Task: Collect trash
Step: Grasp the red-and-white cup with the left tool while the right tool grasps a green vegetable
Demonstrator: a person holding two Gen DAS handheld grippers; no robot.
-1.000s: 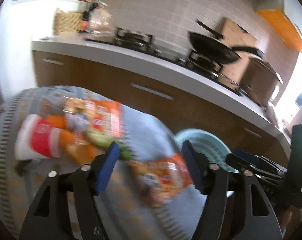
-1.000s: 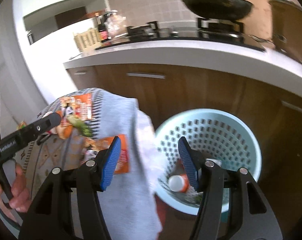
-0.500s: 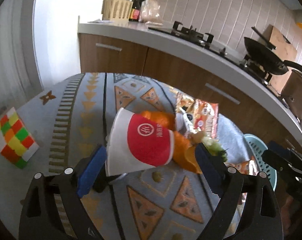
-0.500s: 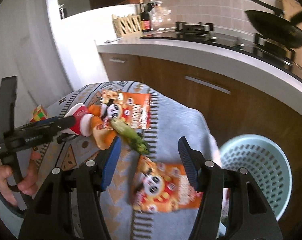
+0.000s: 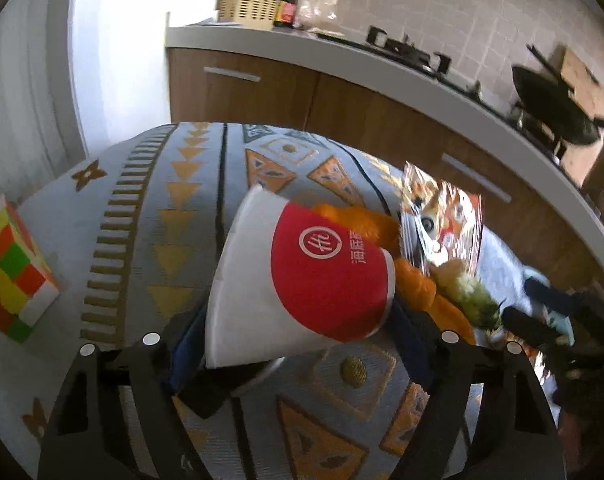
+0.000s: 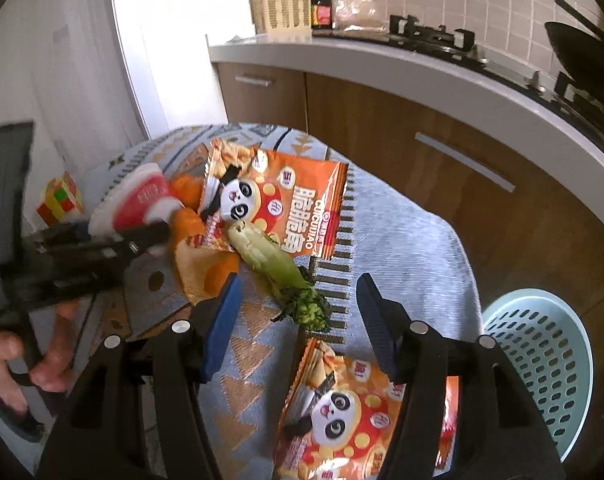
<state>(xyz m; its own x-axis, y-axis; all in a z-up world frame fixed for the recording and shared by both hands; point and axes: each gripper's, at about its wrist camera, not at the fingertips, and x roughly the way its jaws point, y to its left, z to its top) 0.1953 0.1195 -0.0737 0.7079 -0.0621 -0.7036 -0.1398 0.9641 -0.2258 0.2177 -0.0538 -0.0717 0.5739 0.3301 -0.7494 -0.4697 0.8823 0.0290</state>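
A red and white paper cup (image 5: 302,276) lies on its side on the patterned tablecloth (image 5: 174,208), between the fingers of my left gripper (image 5: 298,344), whose blue pads sit on either side of it; the jaws look open around it. The cup also shows in the right wrist view (image 6: 142,196). Orange peel (image 5: 414,284), a green vegetable scrap (image 6: 278,268) and two orange panda snack bags (image 6: 286,204) (image 6: 354,412) lie on the cloth. My right gripper (image 6: 298,320) is open and empty above the vegetable scrap and near bag.
A light blue perforated trash basket (image 6: 542,356) stands on the floor right of the table. A colourful puzzle cube (image 5: 6,272) sits at the table's left. Brown kitchen cabinets and a white counter (image 6: 382,64) with a stove run behind.
My left gripper has swung left from the near bag and closed in around the paper cup. My right gripper has swung from above the basket to over the table.
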